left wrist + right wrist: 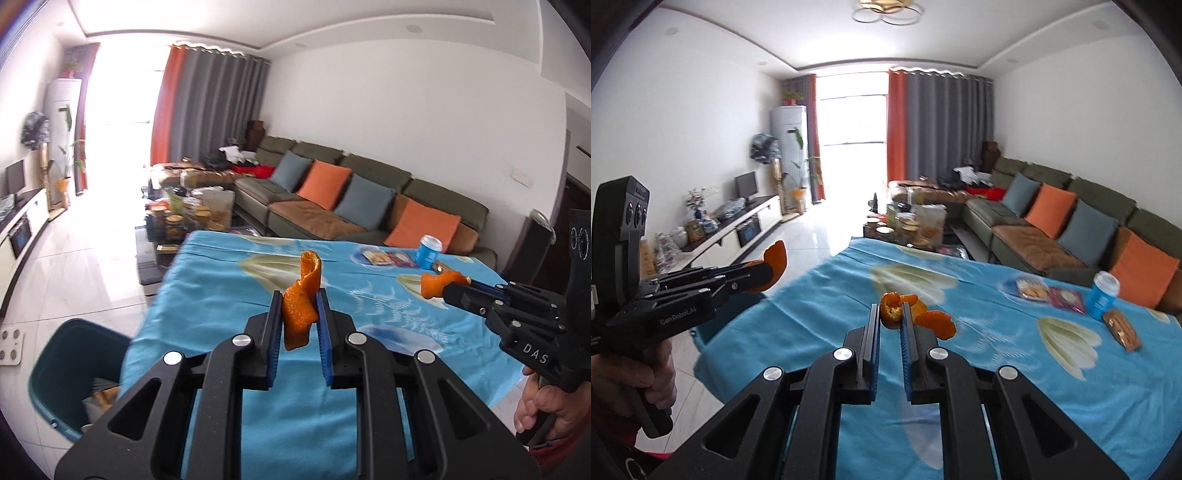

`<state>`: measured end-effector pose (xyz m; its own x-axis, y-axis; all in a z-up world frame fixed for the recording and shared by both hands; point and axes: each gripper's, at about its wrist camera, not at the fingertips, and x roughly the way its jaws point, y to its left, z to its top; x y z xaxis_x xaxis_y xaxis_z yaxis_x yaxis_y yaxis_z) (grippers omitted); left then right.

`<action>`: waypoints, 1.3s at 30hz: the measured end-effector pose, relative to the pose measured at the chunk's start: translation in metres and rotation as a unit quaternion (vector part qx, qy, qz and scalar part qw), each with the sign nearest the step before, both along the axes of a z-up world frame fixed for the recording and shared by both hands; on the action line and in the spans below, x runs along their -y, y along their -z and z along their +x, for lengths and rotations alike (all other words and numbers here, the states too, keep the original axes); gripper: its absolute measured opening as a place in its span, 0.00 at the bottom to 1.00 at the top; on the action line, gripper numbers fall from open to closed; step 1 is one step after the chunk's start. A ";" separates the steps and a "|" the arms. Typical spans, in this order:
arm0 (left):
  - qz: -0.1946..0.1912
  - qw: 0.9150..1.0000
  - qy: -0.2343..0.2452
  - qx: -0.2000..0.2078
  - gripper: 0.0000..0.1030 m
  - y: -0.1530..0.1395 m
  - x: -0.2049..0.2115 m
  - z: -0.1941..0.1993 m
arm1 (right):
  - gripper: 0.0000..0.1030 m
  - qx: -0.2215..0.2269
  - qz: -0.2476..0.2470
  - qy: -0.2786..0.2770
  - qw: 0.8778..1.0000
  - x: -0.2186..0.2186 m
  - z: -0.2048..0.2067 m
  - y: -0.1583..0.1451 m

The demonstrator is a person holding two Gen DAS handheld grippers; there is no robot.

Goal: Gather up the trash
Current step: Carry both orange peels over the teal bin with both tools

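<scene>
While both grippers hang above the blue flowered tablecloth (229, 280), each is clenched on a piece of orange peel: the left gripper (298, 317) pinches a curled strip of peel (301, 302) that stands up between its blue pads, and the right gripper (891, 314) grips a bunch of peel (892, 310) whose loose lobe (936, 323) juts out to one side. The teal waste bin (55, 373) stands on the floor just off the table's near corner, below and to the left gripper's side, with some rubbish already in it. I would worry about that hanging lobe: only part of it seems caught, so a quick swing could shake it loose onto the cloth or floor. Still on the table sit a blue cup (1102, 295), snack packets (1065, 299) and a biscuit wrapper (1123, 330).
</scene>
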<state>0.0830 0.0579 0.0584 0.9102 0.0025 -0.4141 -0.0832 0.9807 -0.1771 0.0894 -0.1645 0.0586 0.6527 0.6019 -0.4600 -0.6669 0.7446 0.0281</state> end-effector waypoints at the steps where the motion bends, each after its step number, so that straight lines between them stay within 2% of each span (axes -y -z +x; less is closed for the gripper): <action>1: -0.001 1.000 -0.009 0.004 0.17 -0.001 -0.004 -0.007 | 0.09 0.002 0.002 -0.007 1.000 -0.005 -0.002 -0.002; 12: 0.005 0.994 -0.100 0.040 0.17 -0.020 -0.056 -0.090 | 0.09 0.029 0.014 -0.094 0.995 -0.065 -0.022 -0.027; 20: 0.008 0.987 -0.152 0.047 0.17 -0.026 -0.093 -0.136 | 0.09 0.034 0.013 -0.152 0.988 -0.113 -0.030 -0.035; 29: 0.006 0.980 -0.196 0.040 0.17 -0.026 -0.122 -0.166 | 0.09 0.026 0.003 -0.206 0.978 -0.163 -0.032 -0.036; 39: -0.013 0.972 -0.233 0.004 0.17 -0.002 -0.163 -0.176 | 0.09 -0.014 -0.024 -0.261 0.965 -0.228 -0.022 -0.016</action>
